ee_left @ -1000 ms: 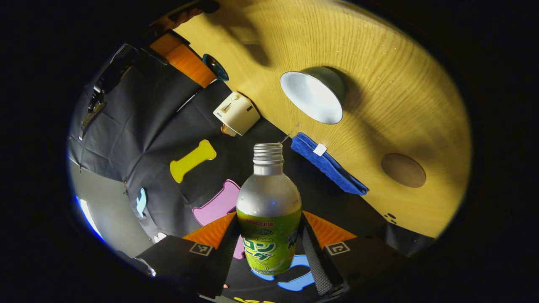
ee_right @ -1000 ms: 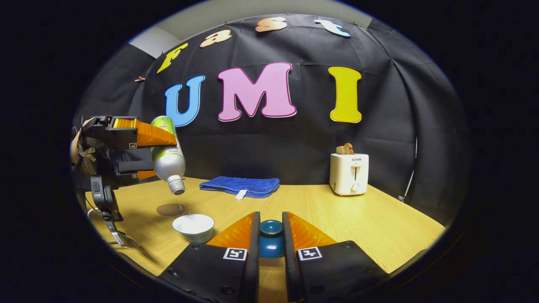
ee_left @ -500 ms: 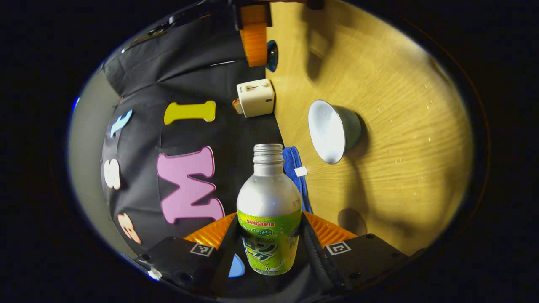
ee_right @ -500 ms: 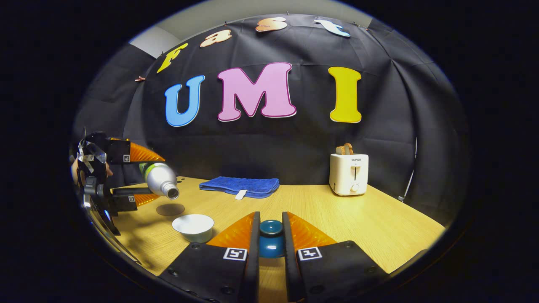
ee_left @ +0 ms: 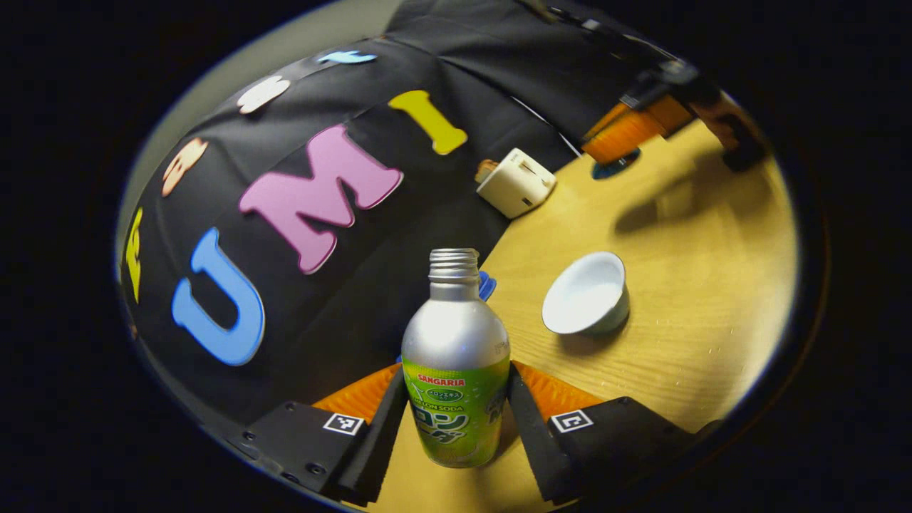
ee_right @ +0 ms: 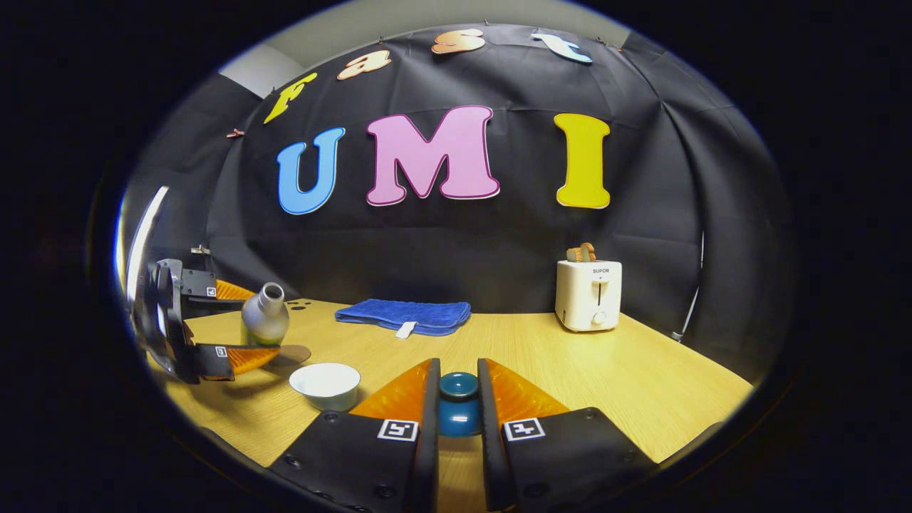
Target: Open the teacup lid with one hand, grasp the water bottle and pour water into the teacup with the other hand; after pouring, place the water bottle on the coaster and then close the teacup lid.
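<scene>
Left gripper (ee_left: pixel 456 420) clamps the water bottle (ee_left: pixel 456 370) by its lower body, both fingers pressed against the green label. Bottle cap off, threaded neck bare, mouth pointing forward along the fingers. From the right gripper view the same bottle (ee_right: pixel 265 320) stands close to upright, leaning slightly, low over the wooden table (ee_right: pixel 605 377) at its far left, with the left gripper (ee_right: pixel 235 324) holding it from the side. The brown round coaster (ee_right: pixel 293 354) lies just beside and partly behind the lower finger; cannot tell whether the bottle's base touches it.

White teacup (ee_left: pixel 586 303) sits open on the table, ahead and to the right of the bottle in the left gripper view; in the right gripper view the cup (ee_right: pixel 325 383) rests near the coaster, apart from the bottle.

Right gripper (ee_right: pixel 457 406) is clenched on the teal teacup lid (ee_right: pixel 458 405), fingers pinching it at both sides, held above the table and well apart from the cup. In the left gripper view, this gripper (ee_left: pixel 620 146) and lid (ee_left: pixel 614 164) show farther off.

Blue cloth (ee_right: pixel 405 315) lies folded at the table's back edge. White toaster (ee_right: pixel 588 294) stands to the right, upright.
</scene>
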The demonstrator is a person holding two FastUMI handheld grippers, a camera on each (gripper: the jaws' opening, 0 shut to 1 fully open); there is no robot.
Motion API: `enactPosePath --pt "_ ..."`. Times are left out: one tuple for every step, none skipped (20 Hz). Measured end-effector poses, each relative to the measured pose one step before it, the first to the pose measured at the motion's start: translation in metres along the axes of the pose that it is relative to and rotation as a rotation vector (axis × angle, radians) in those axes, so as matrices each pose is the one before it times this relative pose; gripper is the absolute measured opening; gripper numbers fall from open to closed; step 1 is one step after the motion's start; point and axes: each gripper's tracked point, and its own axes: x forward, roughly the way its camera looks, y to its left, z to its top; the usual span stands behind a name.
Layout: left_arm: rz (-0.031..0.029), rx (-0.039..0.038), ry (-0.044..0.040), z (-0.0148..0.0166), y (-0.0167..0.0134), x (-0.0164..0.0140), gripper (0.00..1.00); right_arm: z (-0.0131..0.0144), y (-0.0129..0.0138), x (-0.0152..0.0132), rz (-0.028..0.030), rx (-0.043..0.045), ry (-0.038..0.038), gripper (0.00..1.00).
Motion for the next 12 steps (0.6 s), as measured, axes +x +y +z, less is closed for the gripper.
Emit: enactPosePath --pt "0.02902 -0.07897 -0.02556 0.0034 0.01486 -0.00185 0.8 0.00008 0.0 0.00016 -0.00012 0.00005 -0.00007 0.29" --pt "0.02773 -0.06206 -0.02194 0.00327 0.01259 0.00091 0.8 -0.00028 -0.00004 0.00028 -0.00011 0.00015 0.00003 0.29" --pt "0.02095 -0.06638 -0.01718 0.0017 0.01084 -0.00036 0.8 0.0 0.00027 0.00009 0.00013 -0.00045 -0.00044 0.29" --pt "0.01646 -0.07411 -0.01133 -0.00021 0.01115 0.00014 0.8 0.00017 -0.00003 -0.00015 -0.00016 0.00033 0.00019 0.29" --pt "0.01888 -0.0782 -0.00623 0.00096 0.01162 0.0017 0.8 0.00015 0.00005 0.00004 -0.00001 -0.00021 -0.00029 0.29" --pt "0.02299 -0.07906 -0.00762 0.00012 0.01149 0.00402 0.8 -0.0002 -0.0001 -0.00019 0.00002 0.00004 0.00008 0.29" --pt "0.02761 -0.07322 -0.00559 -0.00129 0.01013 0.00326 0.8 -0.00012 0.00009 -0.00019 0.00004 0.0001 -0.00015 0.29" --pt "0.02026 -0.05822 -0.00151 -0.00315 0.01085 0.00511 0.8 0.00022 0.00001 0.00018 0.0 -0.00024 -0.00006 0.29" --pt "0.01545 -0.04764 -0.0023 -0.00372 0.00829 0.00422 0.8 -0.00014 -0.00005 0.00009 -0.00022 0.0003 0.00021 0.29" --pt "0.00863 -0.0487 0.00047 -0.00505 0.00326 0.00478 0.8 0.00003 -0.00013 -0.00006 -0.00002 -0.0002 -0.00025 0.29" --pt "-0.00255 -0.04108 0.00531 -0.00399 0.00212 0.00216 0.8 0.00016 -0.00004 0.00007 -0.00026 0.00017 0.00005 0.29" --pt "-0.00092 -0.02452 0.00384 -0.00418 0.00228 0.00284 0.8 -0.00016 -0.00019 0.00041 0.00011 0.00002 0.00002 0.29"
